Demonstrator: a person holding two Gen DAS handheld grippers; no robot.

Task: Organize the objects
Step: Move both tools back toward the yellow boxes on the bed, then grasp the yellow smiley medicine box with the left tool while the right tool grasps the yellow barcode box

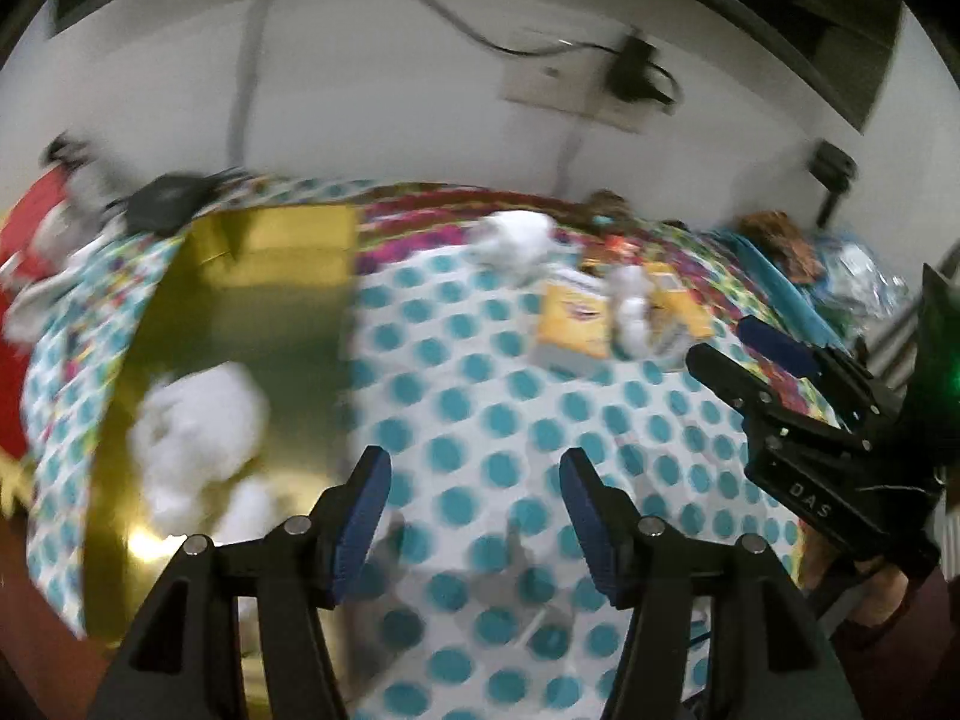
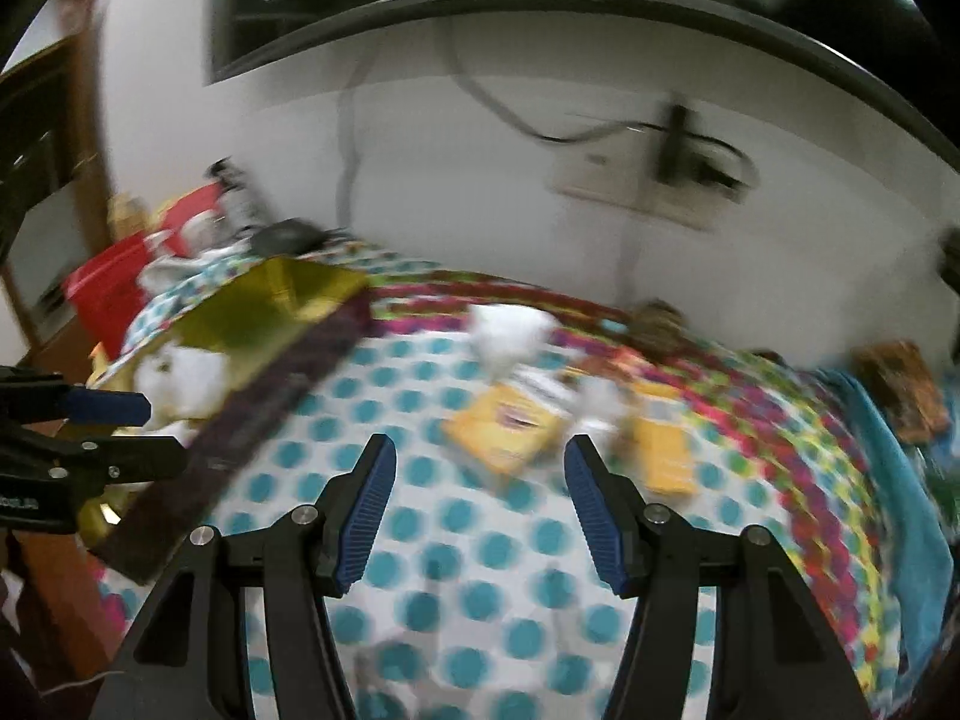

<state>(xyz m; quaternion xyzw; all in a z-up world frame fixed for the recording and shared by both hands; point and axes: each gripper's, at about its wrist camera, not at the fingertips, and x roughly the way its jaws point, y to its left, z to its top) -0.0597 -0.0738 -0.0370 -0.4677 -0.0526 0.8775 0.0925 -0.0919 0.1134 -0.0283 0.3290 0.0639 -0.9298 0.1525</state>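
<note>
Both views are smeared, so positions are rough. The left gripper (image 1: 474, 516) is spread and empty above the dotted cloth (image 1: 510, 420), just right of the gold box (image 1: 240, 324), which already holds a white soft toy (image 1: 198, 420). The right gripper (image 2: 480, 504) is also spread and empty, facing the things yet to be sorted: a yellow packet (image 2: 510, 426), a second yellow packet (image 2: 663, 456) and two white toys (image 2: 510, 330) lying together far across the cloth. They are crowded and partly overlapping, so a reach made in this blur could pinch two at once, or nudge a packet aside. The cloth may also bunch under the fingers and drag its neighbours. The two grippers are near each other and could collide.
</note>
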